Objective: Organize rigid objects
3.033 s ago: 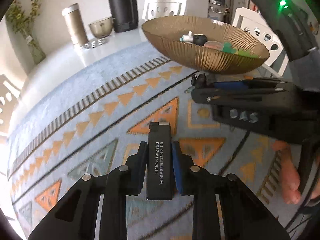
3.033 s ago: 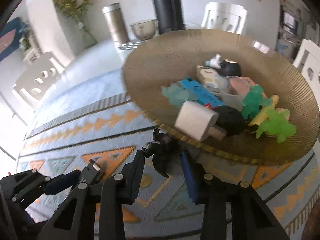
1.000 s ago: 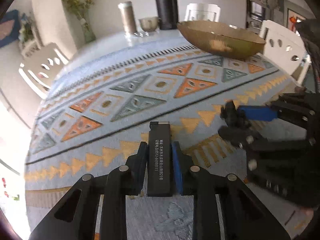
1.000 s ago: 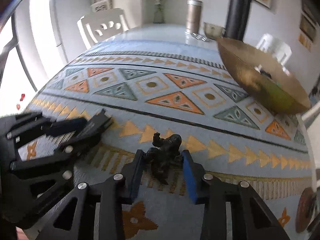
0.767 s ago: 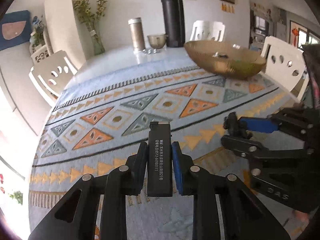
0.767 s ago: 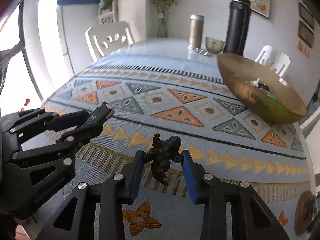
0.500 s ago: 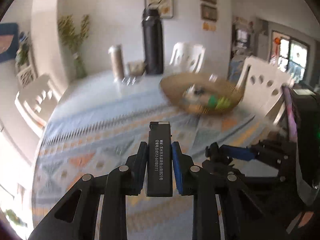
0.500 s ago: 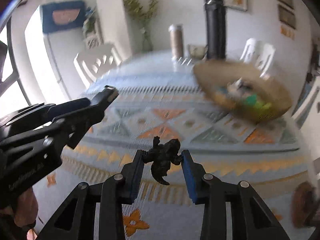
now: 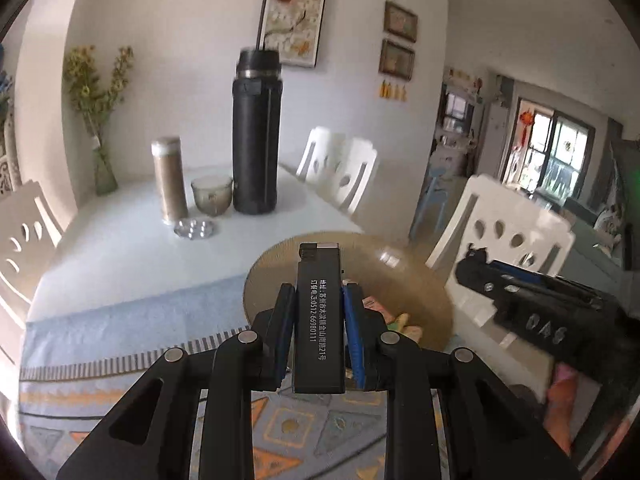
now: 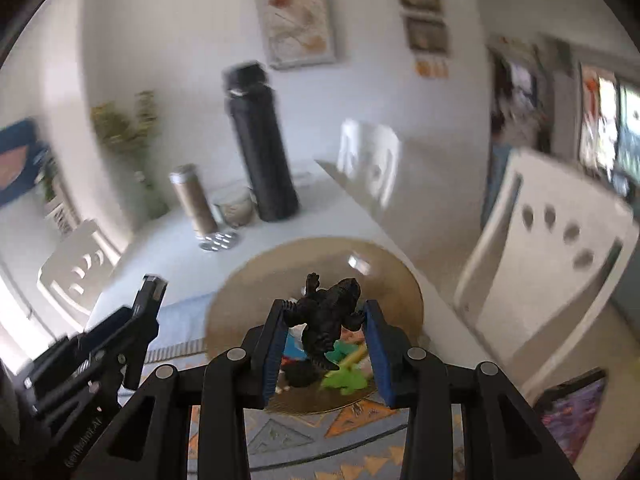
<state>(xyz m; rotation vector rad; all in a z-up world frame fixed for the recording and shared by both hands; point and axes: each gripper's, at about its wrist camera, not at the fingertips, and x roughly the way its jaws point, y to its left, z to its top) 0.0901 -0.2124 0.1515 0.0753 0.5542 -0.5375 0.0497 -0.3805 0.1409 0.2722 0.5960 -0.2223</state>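
My left gripper (image 9: 319, 306) is shut on a slim black rectangular lighter (image 9: 319, 320) with white print along its side, held up in the air in front of the gold bowl (image 9: 280, 258). My right gripper (image 10: 326, 320) is shut on a small dark dinosaur figure (image 10: 326, 316), also raised, with the same gold bowl (image 10: 248, 280) right behind and below it. Several small toys, a green one (image 10: 346, 380) among them, lie in the bowl. Each gripper shows in the other's view: the right one (image 9: 480, 264) at the right, the left one (image 10: 150, 292) at the left.
A patterned blue and orange cloth (image 9: 120, 320) covers the near part of the white table (image 9: 120, 248). At the far end stand a tall black flask (image 9: 256, 140), a tan canister (image 9: 168, 180), a small metal bowl (image 9: 212, 196) and a vase (image 9: 102, 152). White chairs (image 9: 508, 232) ring the table.
Both grippers have risen from low over the cloth and swung toward the gold bowl, which now sits right behind their fingertips. Each has kept its hold; the right one has rolled.
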